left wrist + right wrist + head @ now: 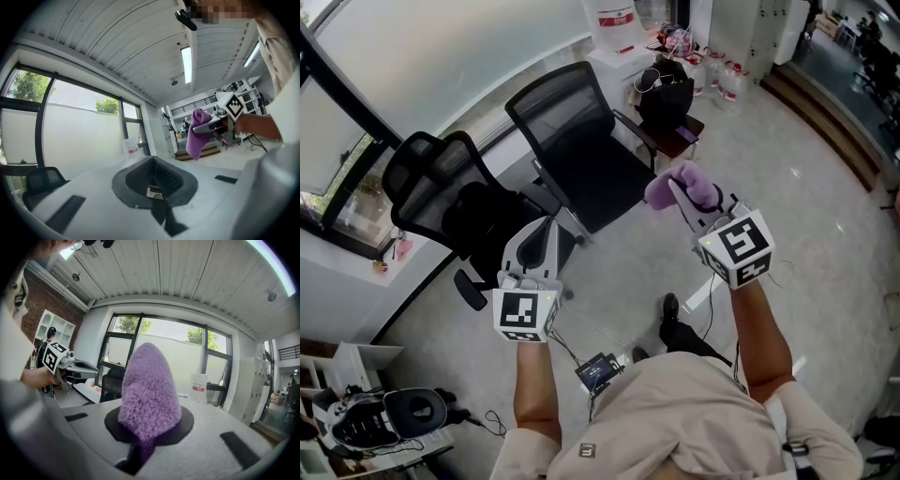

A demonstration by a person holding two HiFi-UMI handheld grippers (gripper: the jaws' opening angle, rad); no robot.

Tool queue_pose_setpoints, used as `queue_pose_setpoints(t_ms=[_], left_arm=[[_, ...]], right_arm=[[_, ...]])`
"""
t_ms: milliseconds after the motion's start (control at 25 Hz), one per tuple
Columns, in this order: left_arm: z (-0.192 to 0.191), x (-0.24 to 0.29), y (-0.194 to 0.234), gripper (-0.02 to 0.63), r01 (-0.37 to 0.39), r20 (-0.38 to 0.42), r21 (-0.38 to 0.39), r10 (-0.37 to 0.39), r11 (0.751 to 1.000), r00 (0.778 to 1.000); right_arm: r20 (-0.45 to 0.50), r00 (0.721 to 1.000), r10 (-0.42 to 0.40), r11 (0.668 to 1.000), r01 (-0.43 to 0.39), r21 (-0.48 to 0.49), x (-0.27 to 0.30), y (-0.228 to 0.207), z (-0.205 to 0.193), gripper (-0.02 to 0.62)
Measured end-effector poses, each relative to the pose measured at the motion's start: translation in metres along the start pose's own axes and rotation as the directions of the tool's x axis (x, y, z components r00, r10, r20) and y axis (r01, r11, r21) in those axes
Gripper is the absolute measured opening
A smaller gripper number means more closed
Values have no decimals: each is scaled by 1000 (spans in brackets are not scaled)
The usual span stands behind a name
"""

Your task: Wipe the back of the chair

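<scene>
On the pale floor (825,187) stand a black mesh-backed chair (572,141) and, at its left, a black headrest chair (441,192), with neither tool touching them. The left tool (546,234), held up in front of the chairs, is clenched with its pads together on nothing. The right tool (698,208), near it, grasps a fluffy purple cloth (680,187) that bulges out from between its jaws.
</scene>
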State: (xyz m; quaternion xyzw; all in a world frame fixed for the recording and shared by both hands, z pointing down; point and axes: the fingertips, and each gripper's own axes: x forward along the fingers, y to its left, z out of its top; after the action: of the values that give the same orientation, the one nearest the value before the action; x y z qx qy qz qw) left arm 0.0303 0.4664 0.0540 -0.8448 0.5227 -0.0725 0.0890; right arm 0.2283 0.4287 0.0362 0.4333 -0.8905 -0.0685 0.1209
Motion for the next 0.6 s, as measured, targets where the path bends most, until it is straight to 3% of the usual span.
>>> queue_pose_setpoints(t_ms=[280,600], left_arm=[[-18,52,21,7,-40,-39,11,41,999,998],[-26,156,45,6,-83,-59,19,84,996,995]], right_arm=[[17,1000,13,1000,-13,20,53,-53,-16,15],[26,997,67,997,-67,24,135,-134,-35,15]])
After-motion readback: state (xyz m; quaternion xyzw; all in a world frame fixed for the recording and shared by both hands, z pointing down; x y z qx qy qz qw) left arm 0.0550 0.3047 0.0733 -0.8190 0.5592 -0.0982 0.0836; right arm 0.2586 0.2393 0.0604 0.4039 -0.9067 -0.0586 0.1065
